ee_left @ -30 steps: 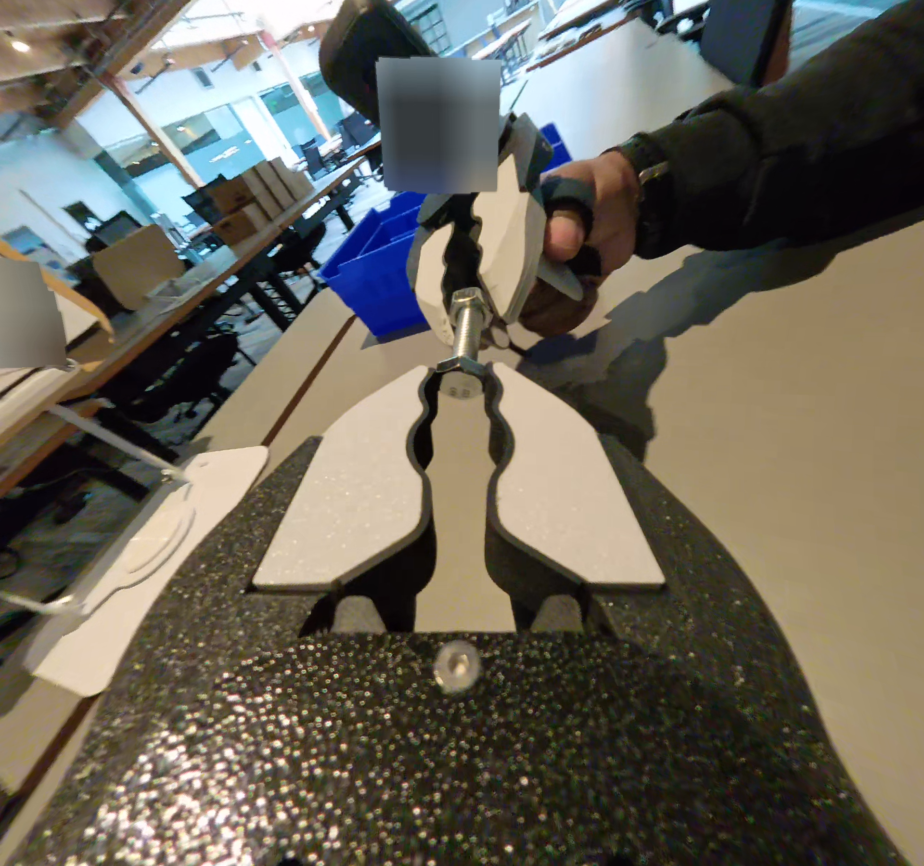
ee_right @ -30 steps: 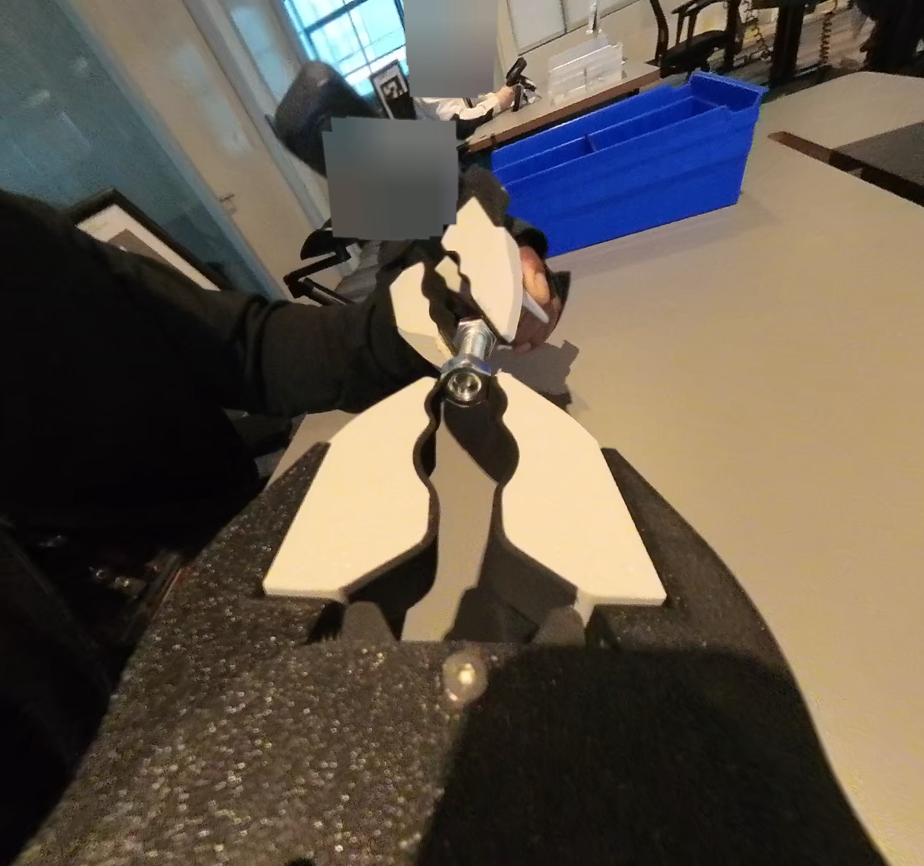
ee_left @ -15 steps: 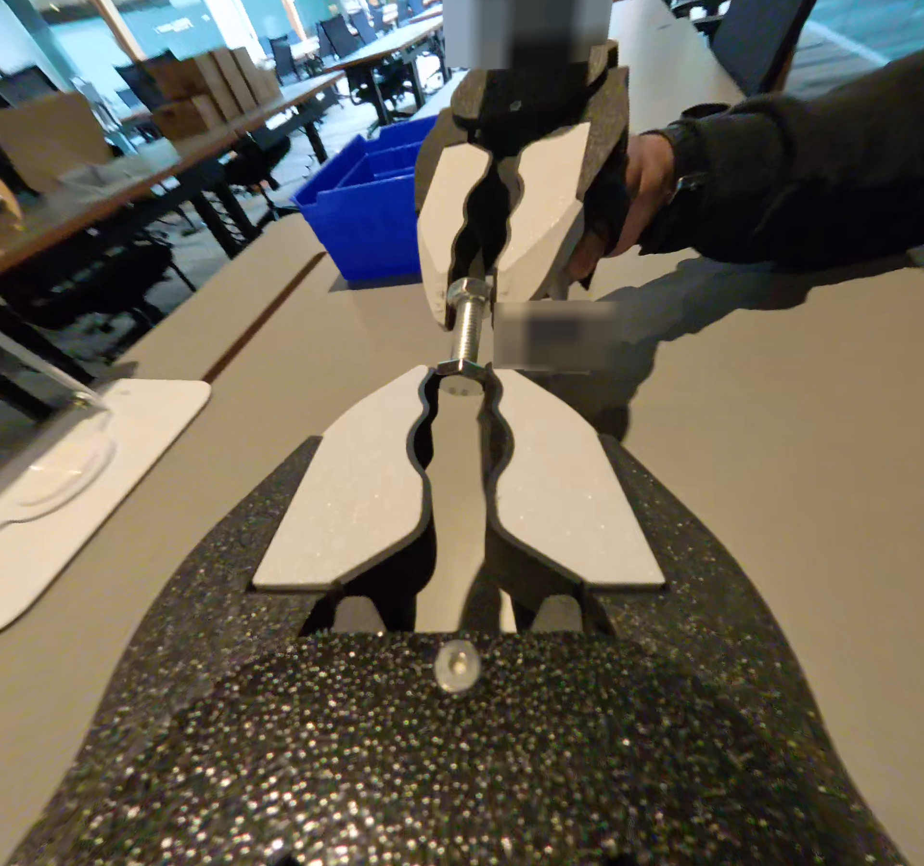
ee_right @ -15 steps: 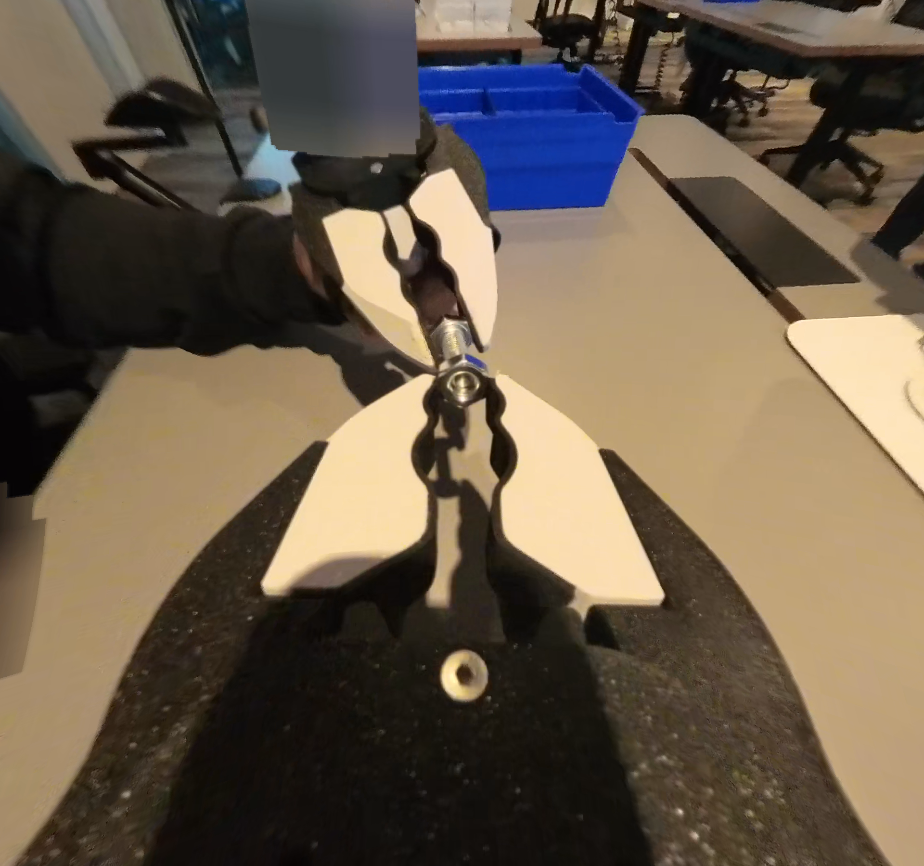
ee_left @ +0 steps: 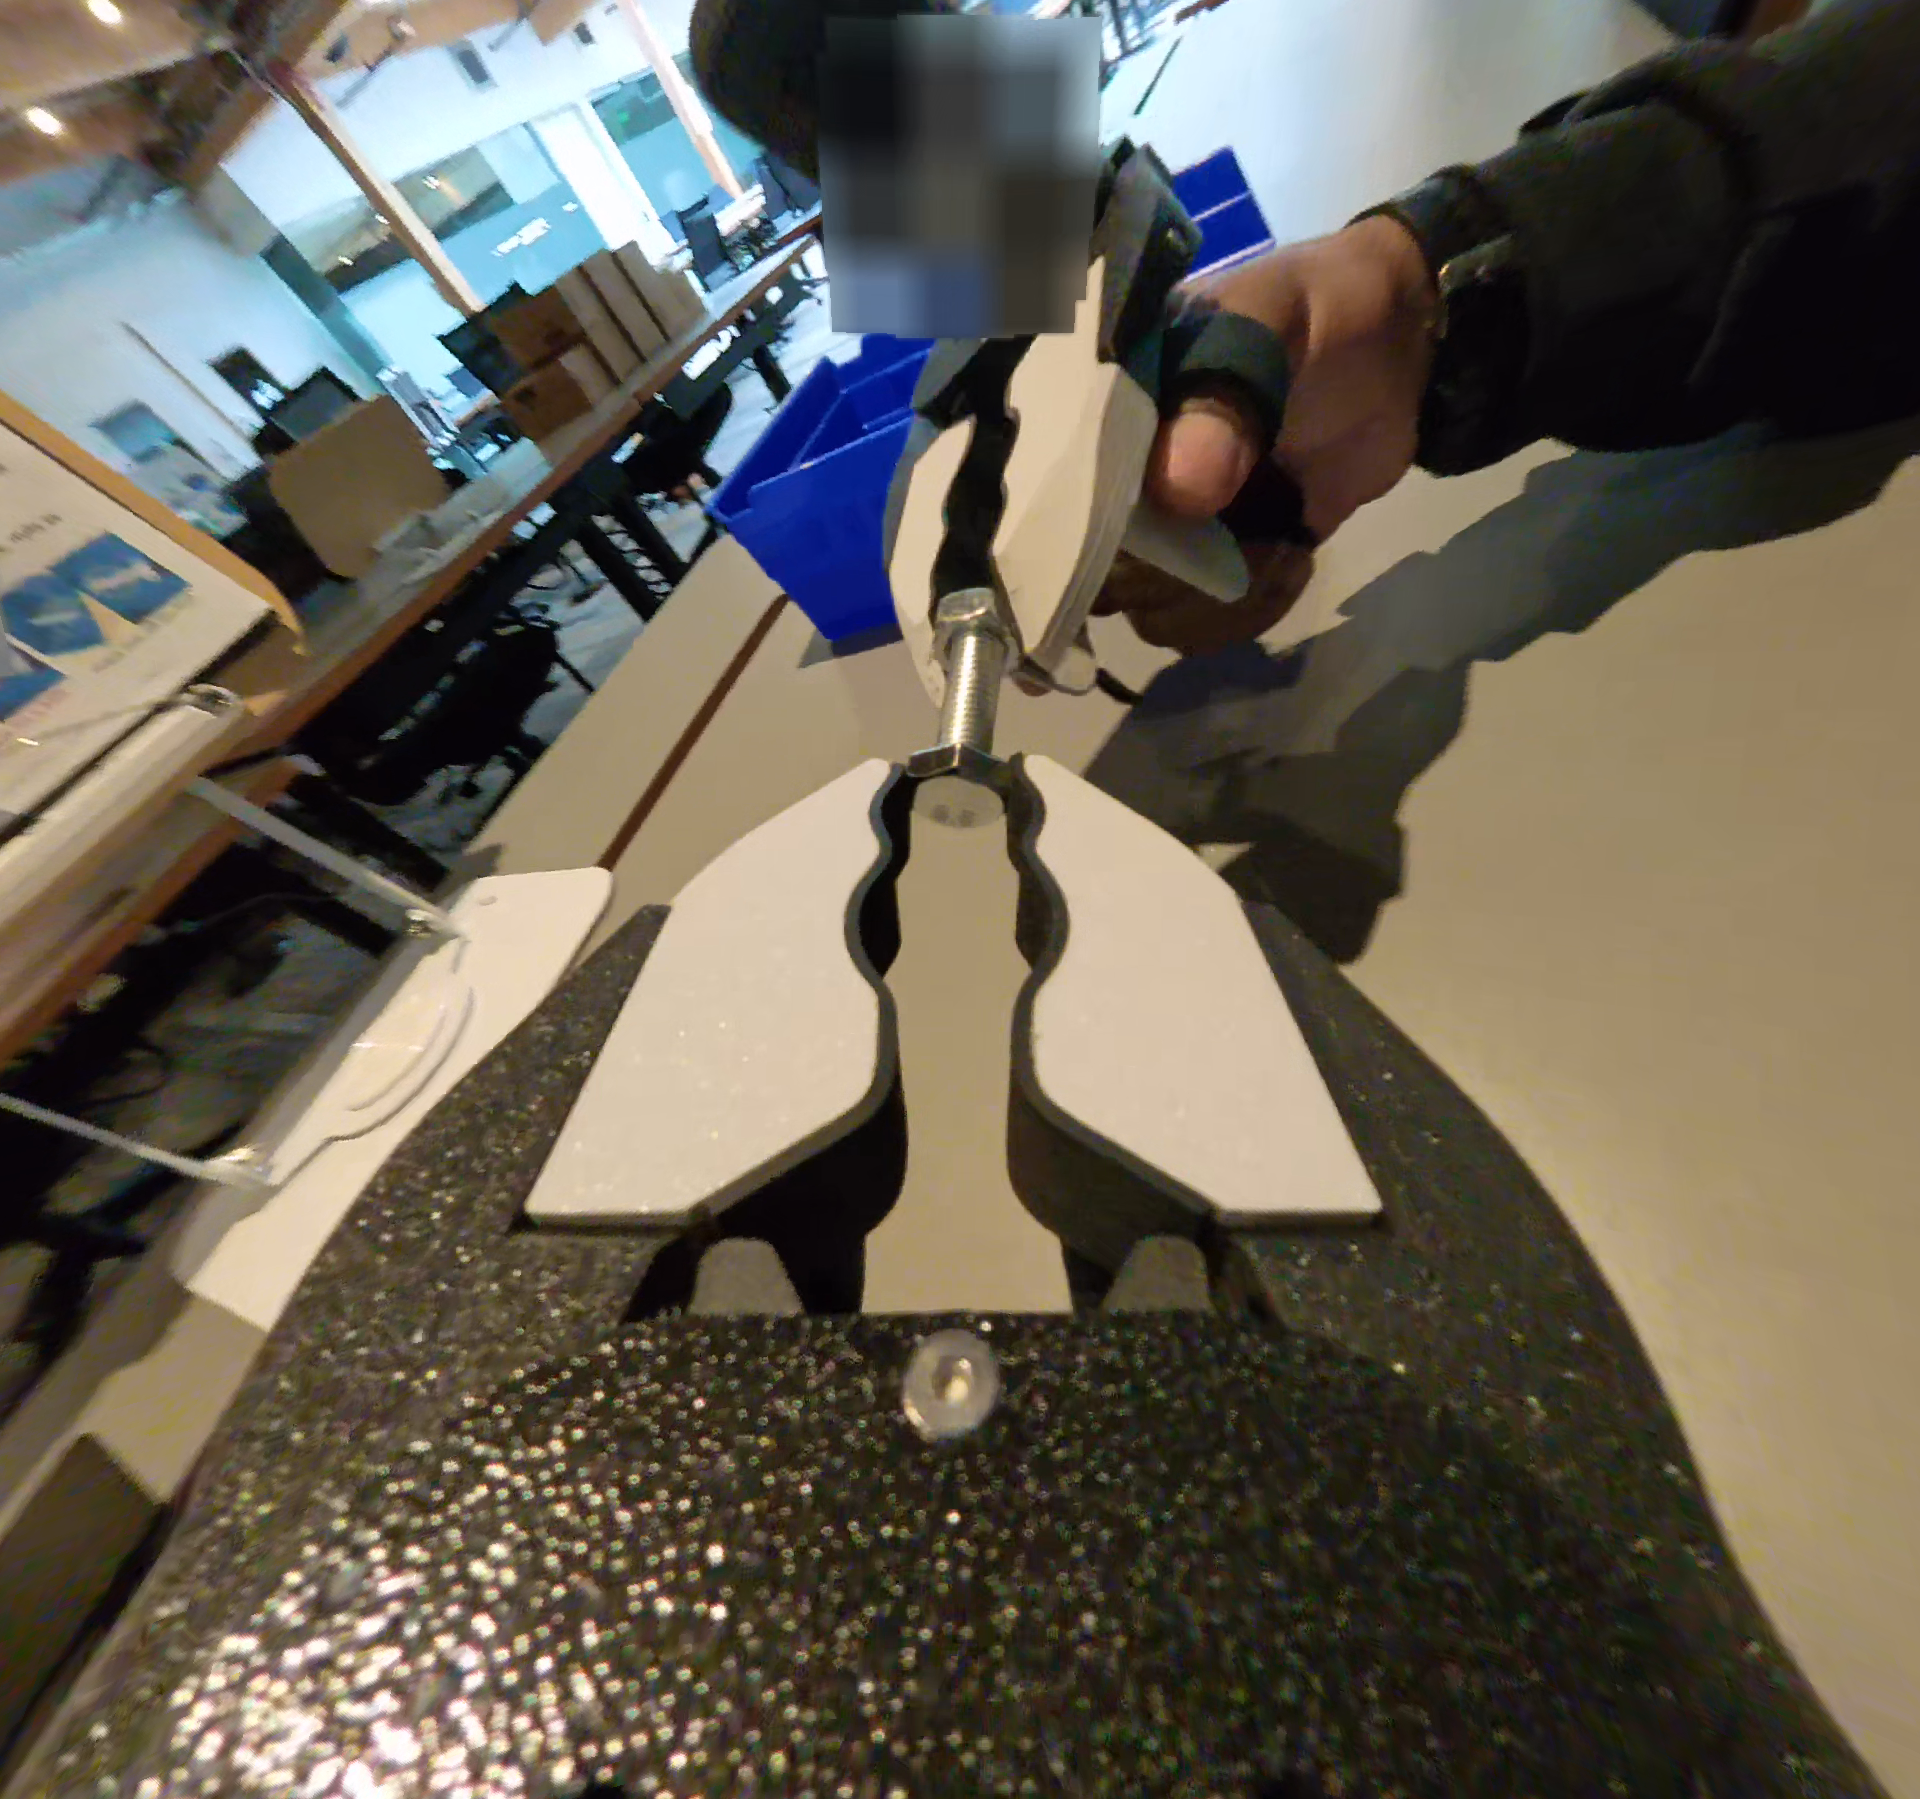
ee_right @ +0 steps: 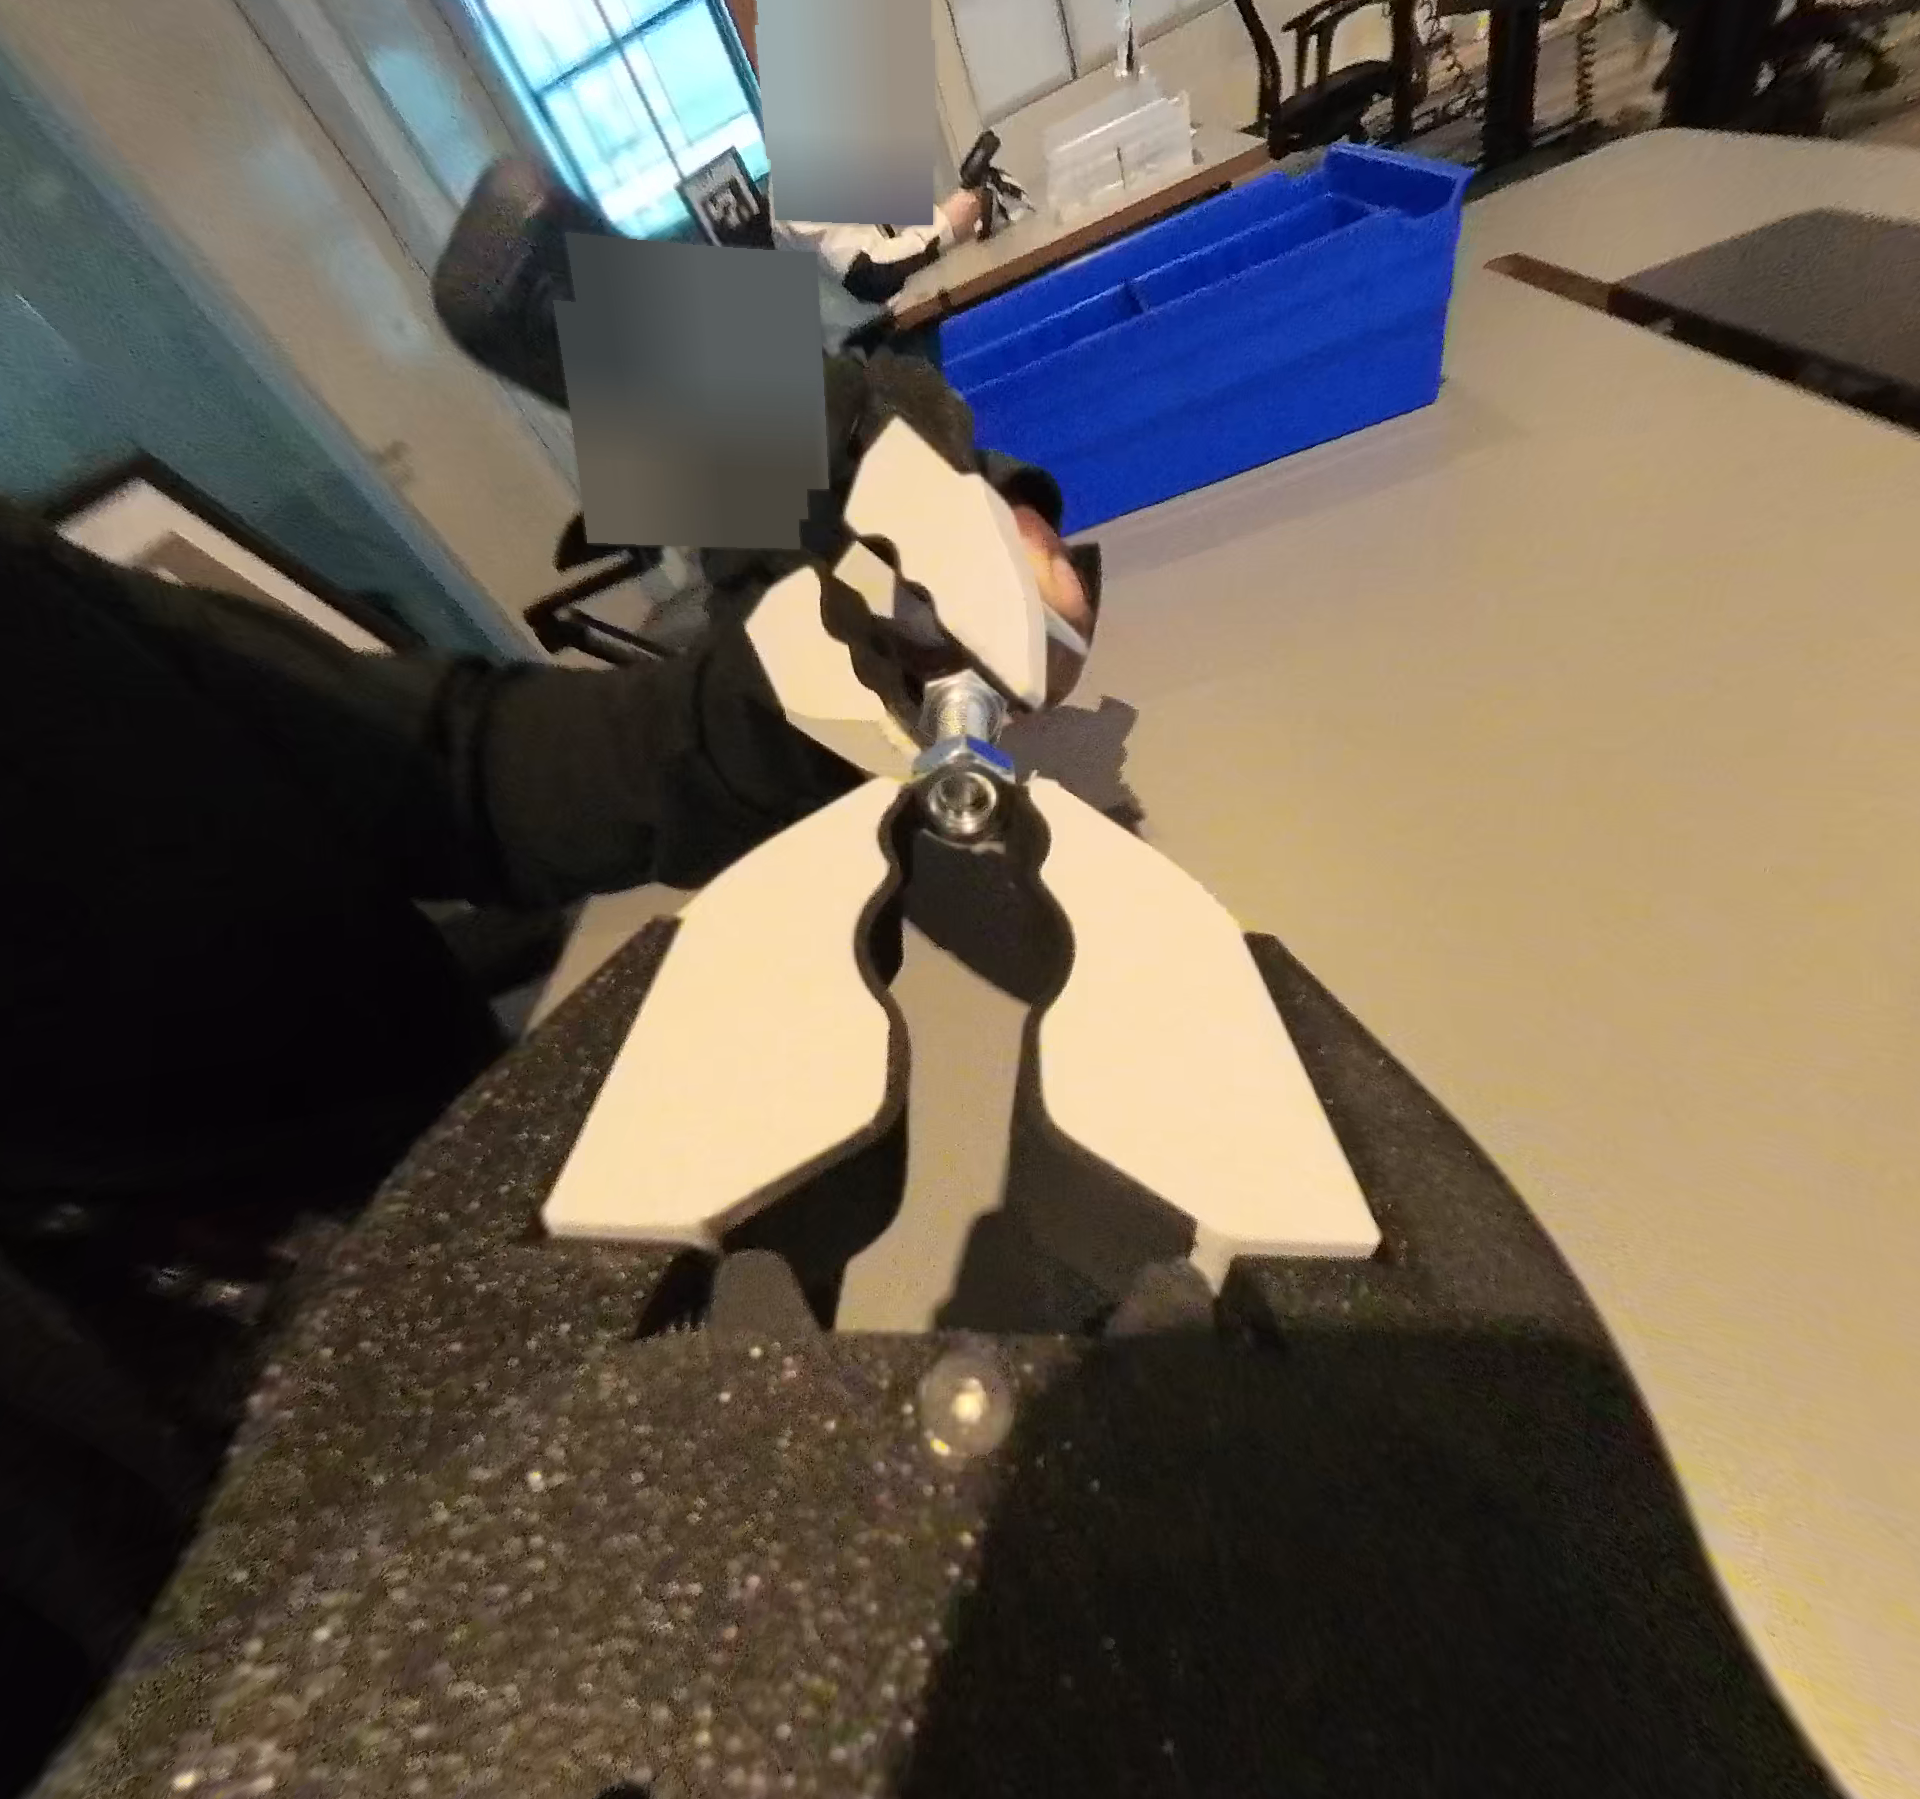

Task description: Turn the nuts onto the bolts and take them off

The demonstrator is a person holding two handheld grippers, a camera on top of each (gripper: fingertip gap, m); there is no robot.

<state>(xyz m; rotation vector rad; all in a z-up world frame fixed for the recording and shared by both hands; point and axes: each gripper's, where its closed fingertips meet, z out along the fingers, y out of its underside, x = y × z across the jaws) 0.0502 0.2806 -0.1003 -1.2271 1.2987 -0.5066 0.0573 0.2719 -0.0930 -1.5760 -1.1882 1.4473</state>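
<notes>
A steel bolt (ee_left: 966, 679) is held in the air between my two grippers, above the grey table (ee_left: 1610, 970). My left gripper (ee_left: 954, 793) is shut on the bolt's hex head. The threaded shaft points away to my right gripper (ee_left: 971, 606), which a person's hand (ee_left: 1309, 378) holds and which grips a nut on the shaft. In the right wrist view my right gripper (ee_right: 961, 793) is shut on the nut (ee_right: 961, 762), with the bolt's end showing inside it. The left gripper (ee_right: 914, 606) faces it from beyond.
A blue bin (ee_left: 821, 523) stands at the table's far side and also shows in the right wrist view (ee_right: 1195, 378). A white pad with a clear stand (ee_left: 436, 1001) lies at the left edge. A dark mat (ee_right: 1787, 305) lies at the far right. Less than 4 cm separates the two grippers' tips.
Both views rolled one way half a second ago and have rolled back to about the first tilt. The bolt and nut stayed gripped throughout.
</notes>
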